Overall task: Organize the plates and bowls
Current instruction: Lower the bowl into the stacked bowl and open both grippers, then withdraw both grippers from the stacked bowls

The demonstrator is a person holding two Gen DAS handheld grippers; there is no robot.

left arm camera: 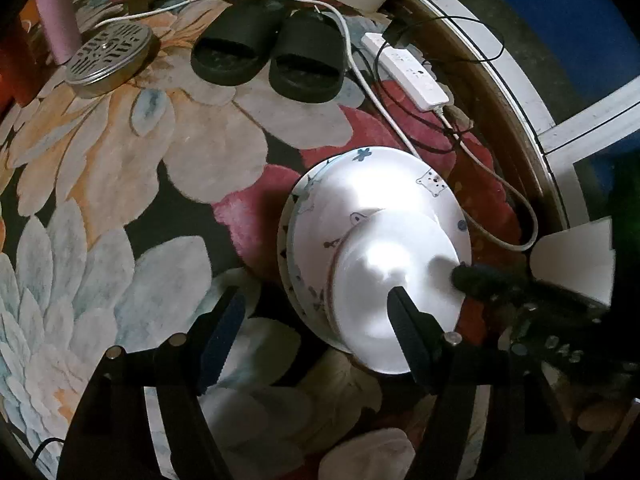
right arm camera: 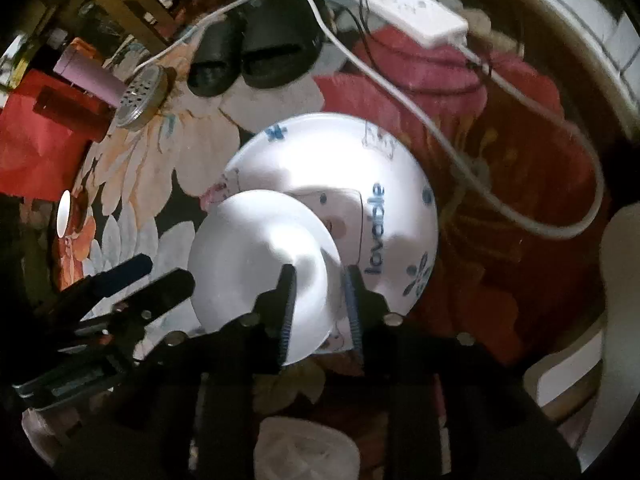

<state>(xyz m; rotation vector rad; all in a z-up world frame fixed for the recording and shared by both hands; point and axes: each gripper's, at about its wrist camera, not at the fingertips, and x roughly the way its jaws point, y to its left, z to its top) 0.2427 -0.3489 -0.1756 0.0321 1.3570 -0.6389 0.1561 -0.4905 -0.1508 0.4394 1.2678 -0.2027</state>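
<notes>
The printed plate (right arm camera: 320, 160) lies on the floral rug (left arm camera: 120, 200), and a small plain white dish (right arm camera: 256, 256) sits on it, offset toward its 7 o'clock edge as the right wrist view frames it. At least one more plate rim shows beneath the printed one in the left view, so this looks like a stack being built.

The right gripper (right arm camera: 320, 300) has its jaws spread either side of the small dish's near rim, not pressing it; whether it is just letting go or about to grip cannot be told. The left gripper (left arm camera: 316, 332) hangs released at 6 o'clock of the stack, one finger (left arm camera: 412, 332) over the dish's edge, holding nothing.

The stacking step seems nearly complete. Next would likely be nudging the dish to the plate's centre or backing both grippers off, slowly, since glazed ware slides easily.
</notes>
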